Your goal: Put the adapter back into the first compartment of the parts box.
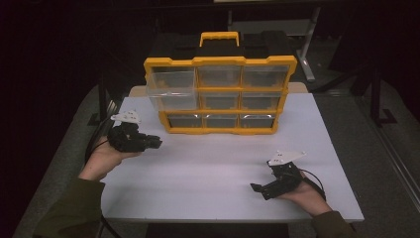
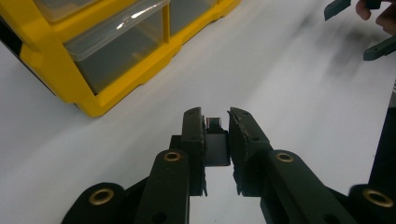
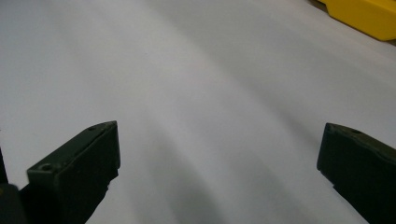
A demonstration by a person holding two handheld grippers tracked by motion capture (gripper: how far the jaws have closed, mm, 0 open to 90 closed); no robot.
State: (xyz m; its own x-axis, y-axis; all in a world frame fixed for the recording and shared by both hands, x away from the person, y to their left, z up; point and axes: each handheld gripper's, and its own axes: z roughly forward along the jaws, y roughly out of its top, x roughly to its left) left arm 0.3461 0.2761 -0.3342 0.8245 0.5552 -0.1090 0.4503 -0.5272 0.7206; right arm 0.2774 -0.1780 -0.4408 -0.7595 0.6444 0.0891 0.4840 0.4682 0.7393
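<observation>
Left claw point(image 2: 216, 116) is nearly closed, clamped on a small dark block point(image 2: 215, 145) with a reddish top edge; the block sits deep between the jaws, not at the tips. In the high view the left claw point(image 1: 154, 142) is low over the tabletop point(image 1: 208, 163), pointing right, with the yellow organiser point(image 1: 220, 94) just ahead and to its left. The top-left drawer point(image 1: 170, 87) is pulled out past the frame, so we read that as the drop target.

To do it well: we keep the clamp firm, lift first, then bring the claw up over the drawer rim from the front and only release once the block is inside the clear walls. It's small, so tilting the claw nose-down before release should stop it hanging on a pad.

Right claw point(image 3: 219, 154) is wide open, holding nothing, over bare tabletop; in the high view it point(image 1: 261, 188) sits well away from the organiser. We leave it parked, or use it to steady the organiser if the drawer shifts.
</observation>
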